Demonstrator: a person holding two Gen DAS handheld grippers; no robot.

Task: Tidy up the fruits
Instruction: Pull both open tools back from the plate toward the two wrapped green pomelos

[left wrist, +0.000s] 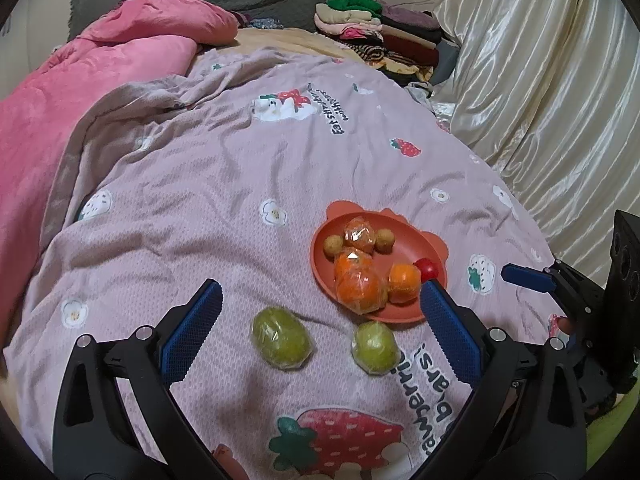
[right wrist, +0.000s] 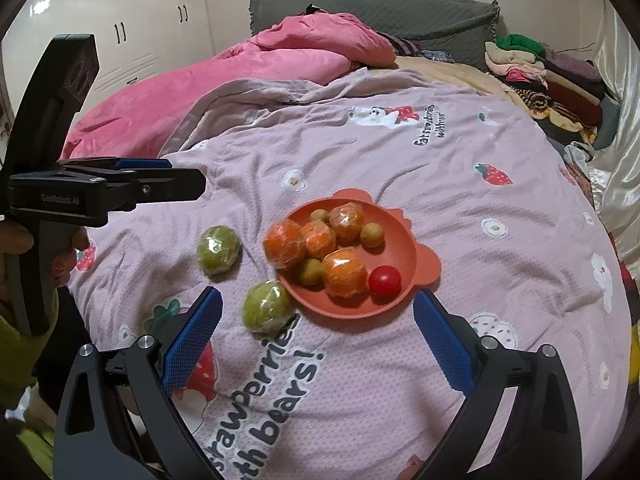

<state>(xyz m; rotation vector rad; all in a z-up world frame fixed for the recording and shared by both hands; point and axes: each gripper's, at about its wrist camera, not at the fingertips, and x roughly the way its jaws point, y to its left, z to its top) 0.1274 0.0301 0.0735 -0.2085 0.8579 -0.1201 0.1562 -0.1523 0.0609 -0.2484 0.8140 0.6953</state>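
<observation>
the bedspread reads "strawperries with bears!"; left gripper "genrobot.ai".

In the left wrist view two wrapped fruits lie on the bedspread side by side between the spread jaws; the plate lies beyond them, nearer the right jaw, holding the other fruits; folded clothes are stacked far behind; a quilt lies far beyond the left jaw.

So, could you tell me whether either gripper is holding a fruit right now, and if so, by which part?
Nothing is held. The left gripper and right gripper are both open and empty, above the quilt.
</observation>
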